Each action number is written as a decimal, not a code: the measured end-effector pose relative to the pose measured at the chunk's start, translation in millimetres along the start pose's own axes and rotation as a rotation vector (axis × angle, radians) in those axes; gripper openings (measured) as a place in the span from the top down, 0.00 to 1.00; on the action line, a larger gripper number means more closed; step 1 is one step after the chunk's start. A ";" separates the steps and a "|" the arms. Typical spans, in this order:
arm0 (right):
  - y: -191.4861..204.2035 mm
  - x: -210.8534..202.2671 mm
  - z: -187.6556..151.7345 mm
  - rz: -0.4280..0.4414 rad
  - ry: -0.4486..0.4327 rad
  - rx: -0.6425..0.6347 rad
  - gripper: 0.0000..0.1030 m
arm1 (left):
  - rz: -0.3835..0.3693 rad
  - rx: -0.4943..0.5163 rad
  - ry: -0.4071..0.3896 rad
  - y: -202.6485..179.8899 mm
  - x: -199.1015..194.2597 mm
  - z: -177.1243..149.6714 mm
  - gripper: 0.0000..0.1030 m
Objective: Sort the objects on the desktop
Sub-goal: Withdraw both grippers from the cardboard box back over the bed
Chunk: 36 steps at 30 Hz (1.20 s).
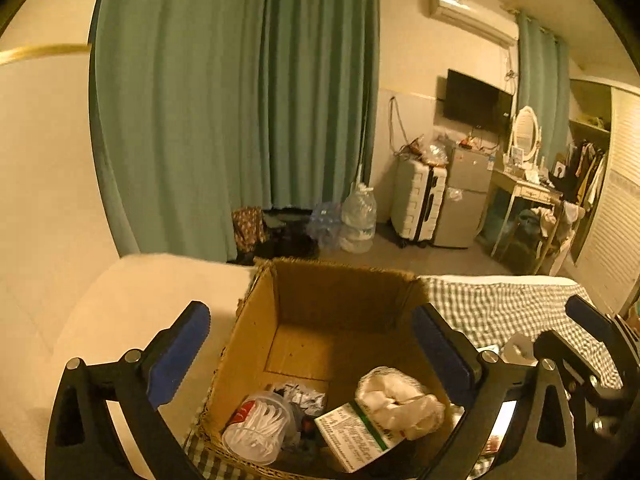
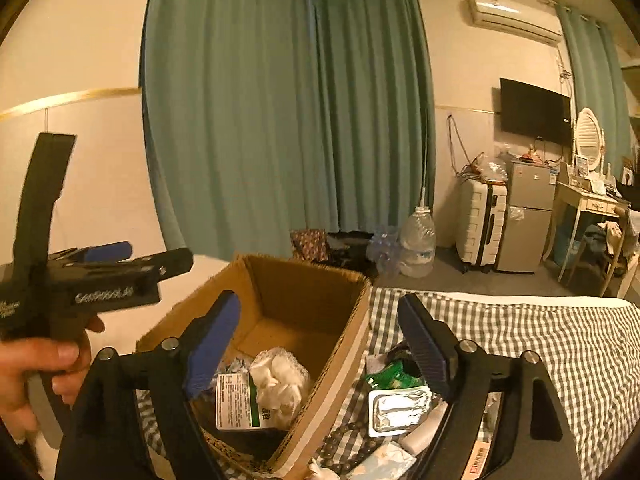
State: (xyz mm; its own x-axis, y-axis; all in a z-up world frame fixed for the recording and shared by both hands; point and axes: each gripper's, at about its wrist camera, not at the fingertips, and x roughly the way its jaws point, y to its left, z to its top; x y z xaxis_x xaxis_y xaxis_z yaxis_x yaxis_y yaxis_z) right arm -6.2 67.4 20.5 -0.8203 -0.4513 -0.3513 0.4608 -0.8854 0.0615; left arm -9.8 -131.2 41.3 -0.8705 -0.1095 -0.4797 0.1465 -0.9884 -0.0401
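Both grippers, left (image 1: 312,344) and right (image 2: 320,340), hover jaws-apart over the box (image 1: 320,304).

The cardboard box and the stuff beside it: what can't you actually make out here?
- Cardboard box, left wrist view: its near corner is cut off by the bottom edge and hidden behind the left gripper.
- Green-striped carton, right wrist view: print too small to read.
- Clutter by the foil packet: partly hidden behind the right gripper.
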 end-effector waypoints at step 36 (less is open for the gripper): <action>-151.5 -145.8 19.8 -0.217 -0.078 0.021 0.02 | -0.213 0.120 -0.011 -175.5 -63.4 1.8 0.00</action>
State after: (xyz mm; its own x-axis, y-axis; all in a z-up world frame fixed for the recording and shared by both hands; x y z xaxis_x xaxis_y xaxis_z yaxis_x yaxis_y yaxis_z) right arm 36.9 265.1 80.9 -0.9237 -0.2562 -0.2848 0.2639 -0.9645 0.0120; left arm 18.8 49.0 80.4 -0.8809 0.1024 -0.4621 -0.0973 -0.9946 -0.0350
